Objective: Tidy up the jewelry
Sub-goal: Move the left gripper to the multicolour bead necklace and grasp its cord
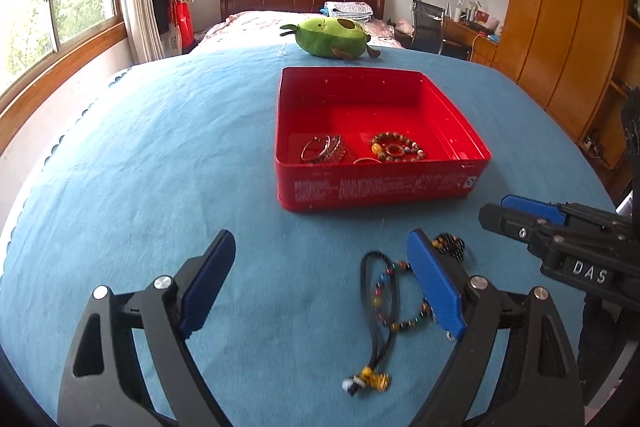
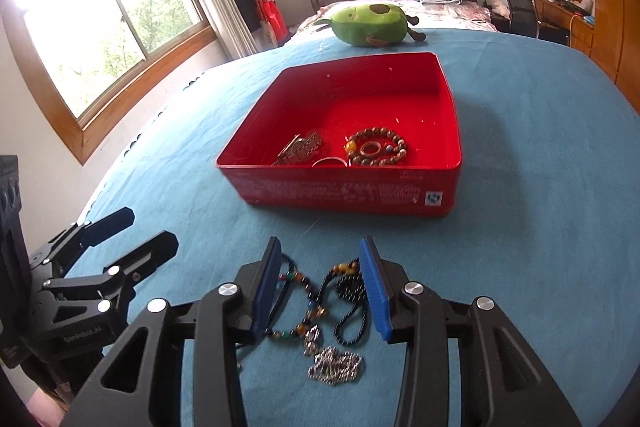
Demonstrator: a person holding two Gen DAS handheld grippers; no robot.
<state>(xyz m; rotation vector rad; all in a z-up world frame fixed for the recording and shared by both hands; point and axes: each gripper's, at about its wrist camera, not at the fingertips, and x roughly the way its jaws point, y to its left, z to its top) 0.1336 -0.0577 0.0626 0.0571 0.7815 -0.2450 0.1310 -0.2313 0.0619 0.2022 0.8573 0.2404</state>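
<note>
Cord necklace [image 1: 384,311] lengthwise toward red tin [image 1: 380,187]

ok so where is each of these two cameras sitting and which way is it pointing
Left wrist view: sits on the left gripper, looking forward and down over the blue cloth at the red box; its own open fingers show, the right gripper at the right edge.
Right wrist view: sits on the right gripper, same heading, over the loose bead strings; its fingers stand apart around them, the left gripper at left.
Shared: red box, green plush toy, bed and windows.
</note>
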